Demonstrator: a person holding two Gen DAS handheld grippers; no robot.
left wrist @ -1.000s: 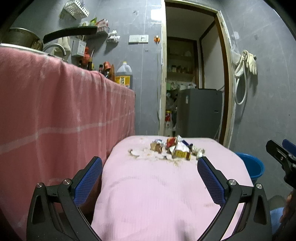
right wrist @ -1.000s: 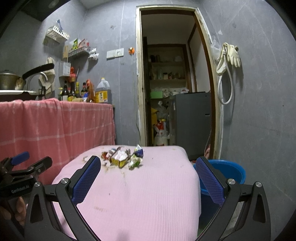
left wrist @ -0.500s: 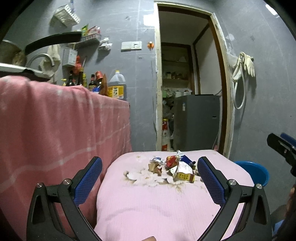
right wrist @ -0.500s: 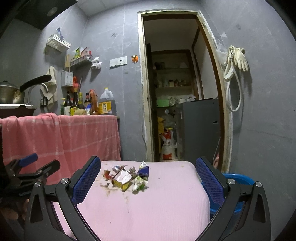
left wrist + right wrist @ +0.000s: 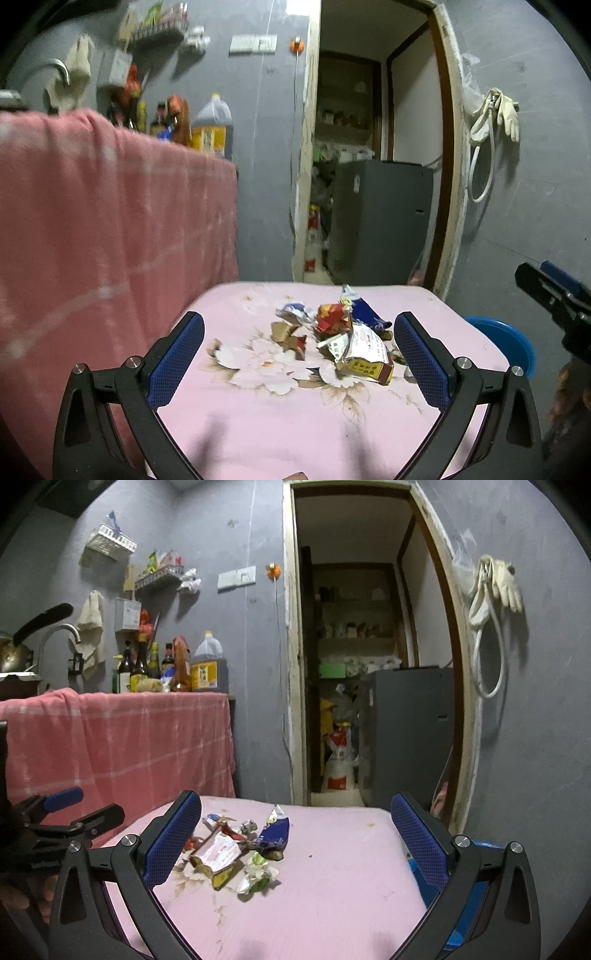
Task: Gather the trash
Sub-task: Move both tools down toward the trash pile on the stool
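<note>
- pink cloth with a faint flower print covers the counter (image 5: 258,424), and the trash pile (image 5: 340,339) sits on it toward the far end, nearer the doorway (image 5: 373,147) than the cameras.
- trash pile, seen from the right wrist (image 5: 236,853): a crushed yellow-and-white carton (image 5: 218,860), a blue wrapper (image 5: 275,834) just behind it, and a crumpled pale wrapper (image 5: 258,875) on the near right side of the carton; crumbs lie around them.
- left gripper (image 5: 295,365) is spread wide and empty, hanging in front of the trash pile; the carton (image 5: 364,356) shows just inside its right finger, whether touching i cannot tell.
- right gripper (image 5: 295,845) is also spread wide and empty, on the near side of the trash pile, which lies toward its left finger.
- blue bucket (image 5: 506,339) stands beside the counter, on the right of the trash pile, lower than the counter top.
- red-pink checked cloth (image 5: 118,746) hangs to the left of the trash pile, with bottles (image 5: 147,664) above it.
</note>
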